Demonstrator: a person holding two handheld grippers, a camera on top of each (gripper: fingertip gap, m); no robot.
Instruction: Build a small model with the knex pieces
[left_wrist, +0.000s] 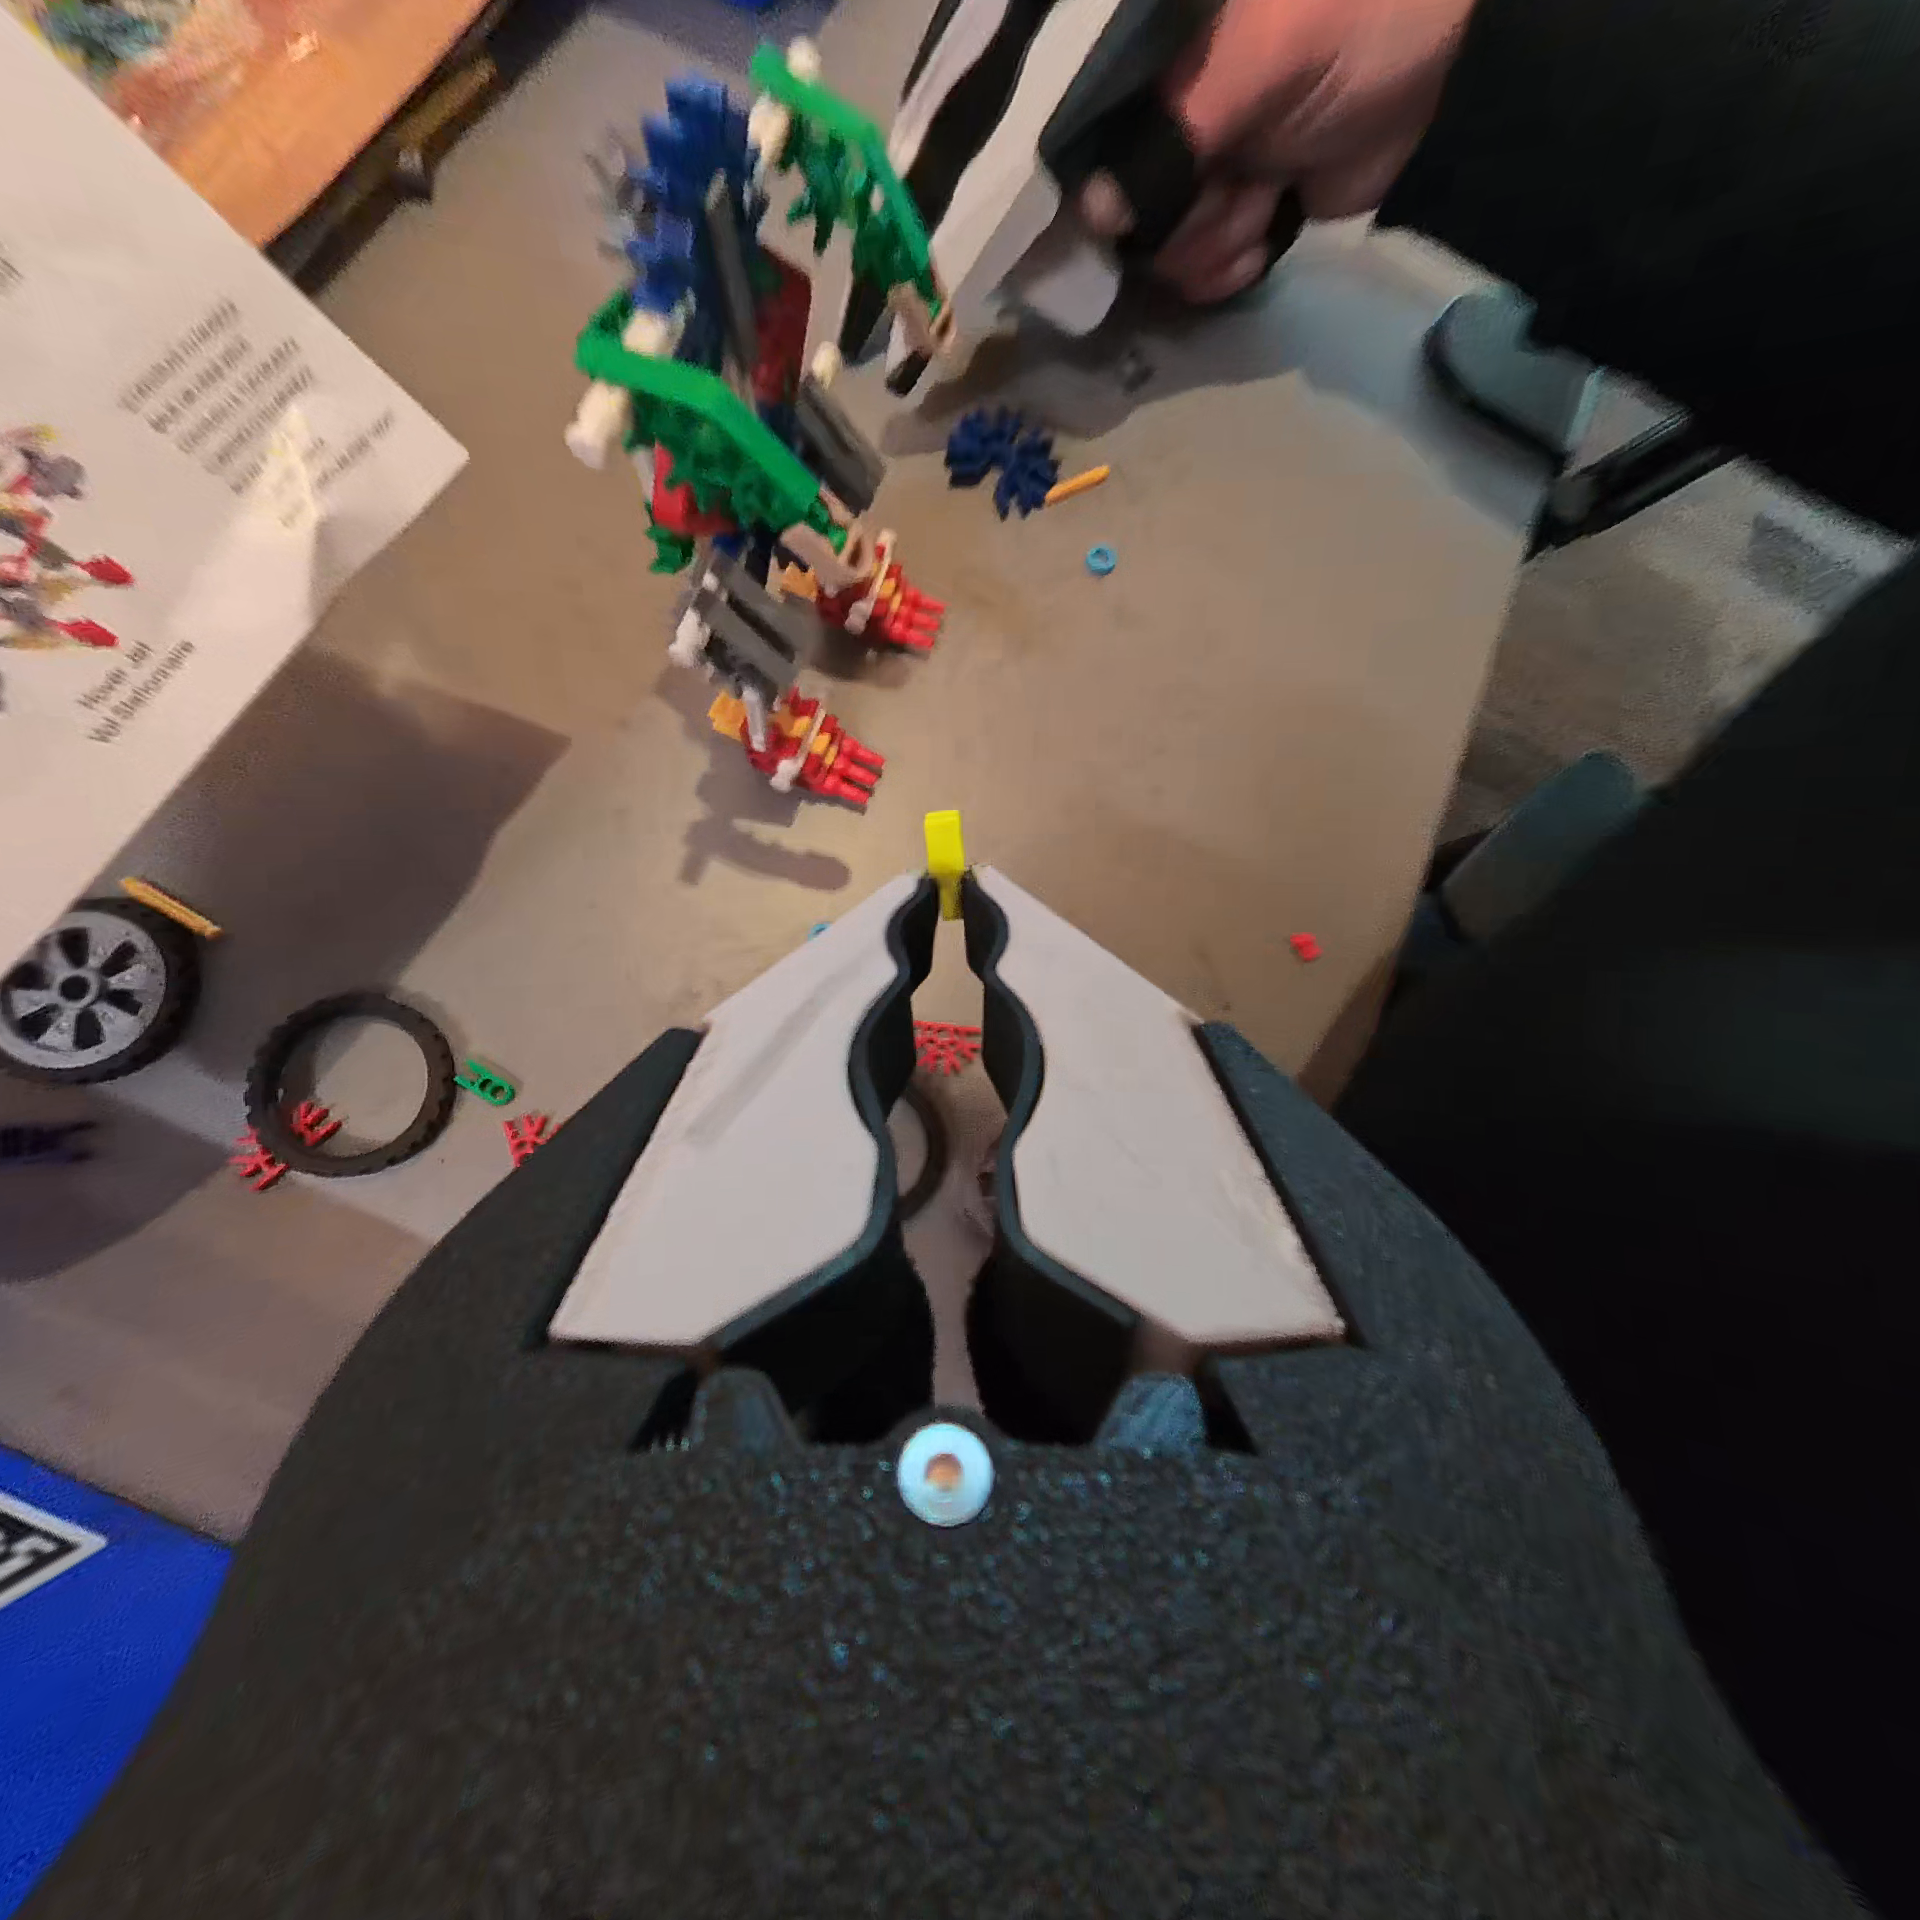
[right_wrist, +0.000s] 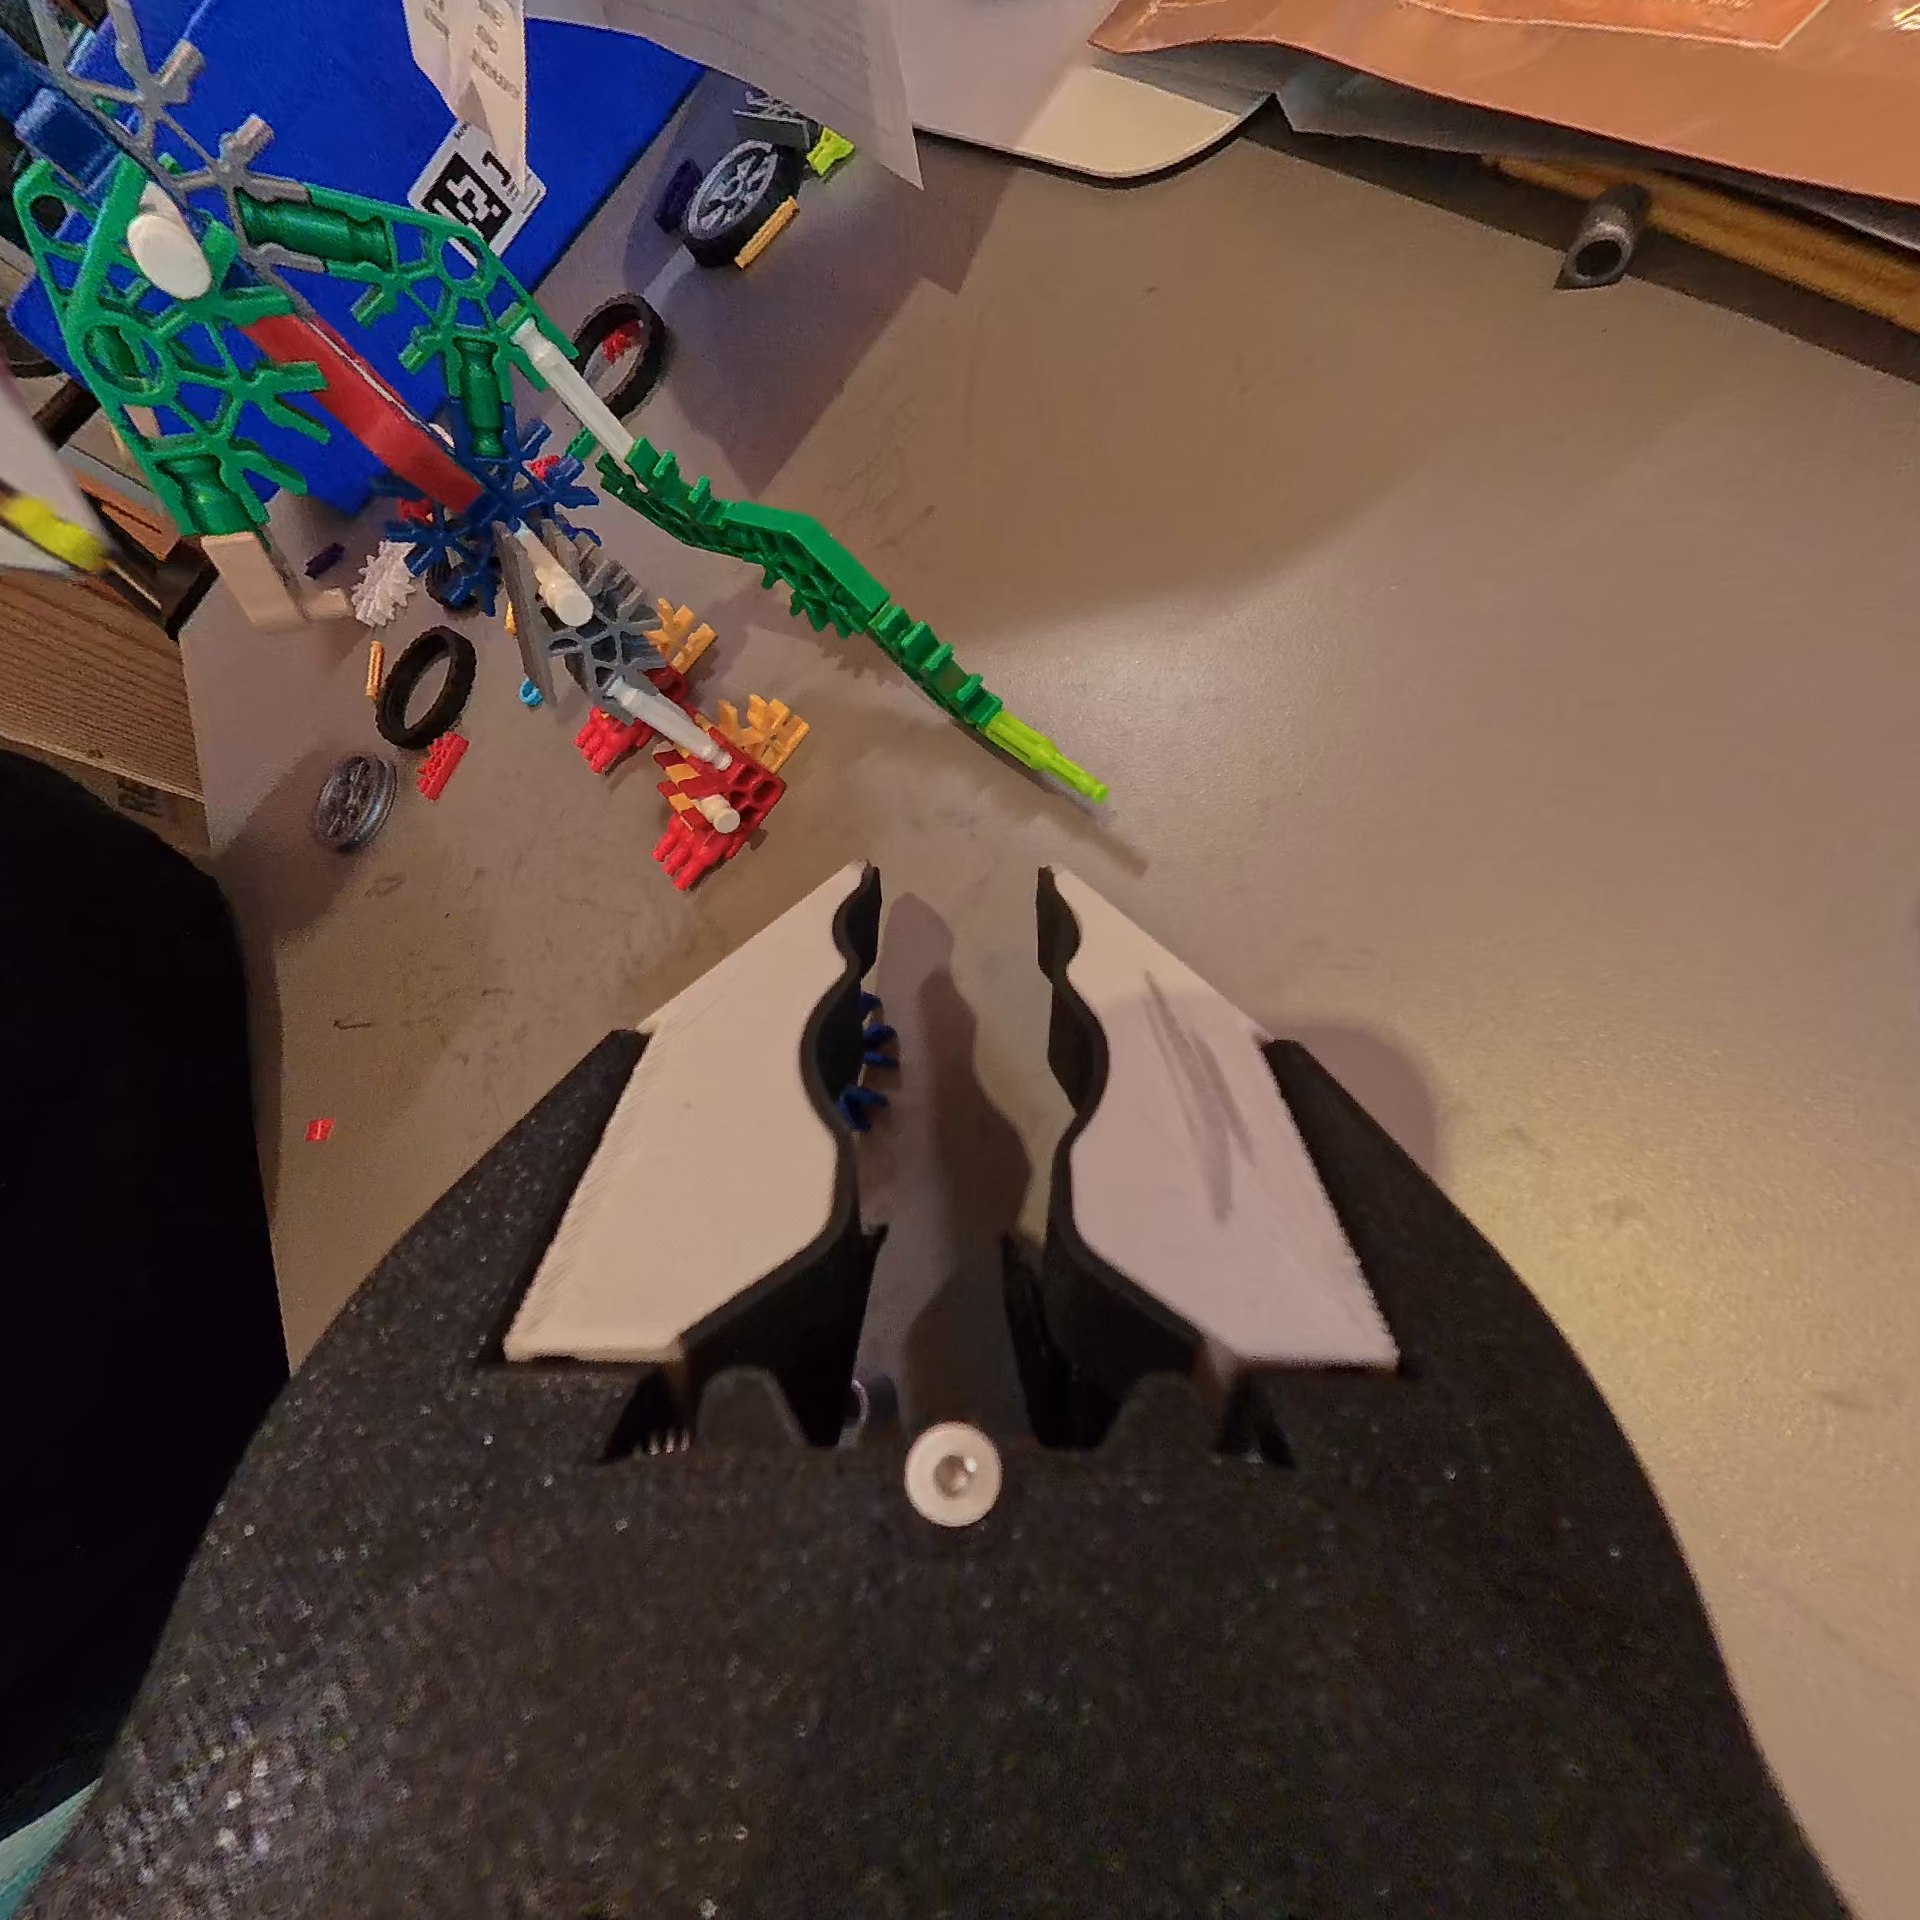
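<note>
My left gripper is shut on a small yellow piece that sticks out past its tips, held above the grey table. Ahead stands a toy creature built of green, blue, red and grey construction pieces, with red clawed feet. My right gripper is open and empty, low over the table, with a blue connector lying under its left finger. In the left wrist view the right gripper hangs just behind the creature. The creature and its green tail show in the right wrist view.
A printed sheet lies at left, with a grey wheel, a black tyre and small red pieces beside it. Blue connectors lie by the creature. A blue box, a tyre and a small wheel lie behind it. There is about 20 centimetres between the tips of the two grippers.
</note>
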